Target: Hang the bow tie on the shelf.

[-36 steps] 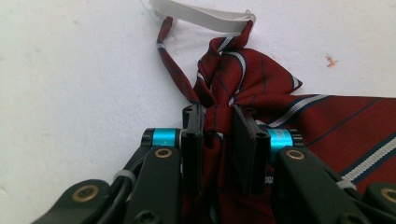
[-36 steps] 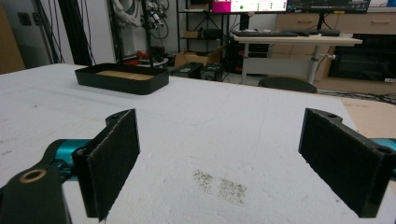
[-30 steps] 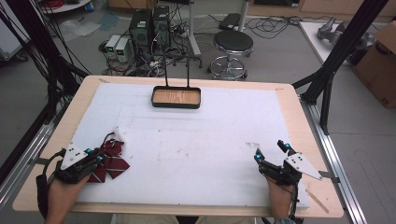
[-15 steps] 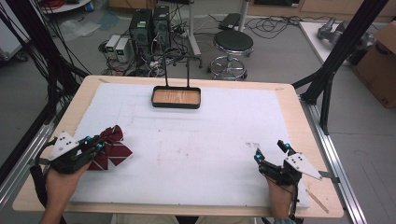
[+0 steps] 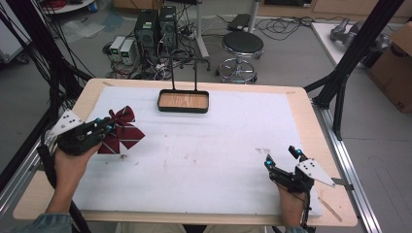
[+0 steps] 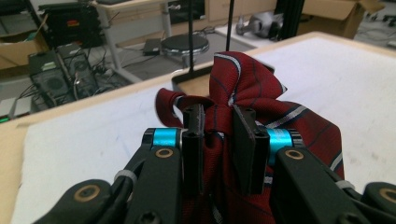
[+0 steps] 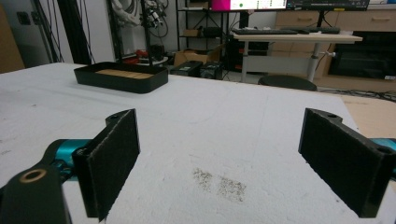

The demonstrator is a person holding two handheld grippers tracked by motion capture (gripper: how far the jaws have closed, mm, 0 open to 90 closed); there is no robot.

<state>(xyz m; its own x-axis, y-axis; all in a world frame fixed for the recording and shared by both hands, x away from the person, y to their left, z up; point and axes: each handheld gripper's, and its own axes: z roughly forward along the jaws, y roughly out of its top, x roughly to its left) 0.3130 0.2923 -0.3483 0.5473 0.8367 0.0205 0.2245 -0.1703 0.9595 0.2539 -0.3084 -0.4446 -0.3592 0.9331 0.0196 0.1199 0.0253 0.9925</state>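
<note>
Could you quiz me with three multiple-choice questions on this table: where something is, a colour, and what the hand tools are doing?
1. Where does the black tray sit?
A. at the far middle of the table
B. beside the right gripper
C. on the floor

2. What colour is the bow tie?
A. plain green
B. dark red with pale stripes
C. yellow

3. How is the right gripper?
A. shut on the tray
B. shut on the bow tie
C. open, holding nothing

Answers: 1 A, the high view shows it by the far edge. 2 B, plain in the left gripper view, where the left gripper pinches it. 3 C, its jaws stand wide apart over bare white mat.
</note>
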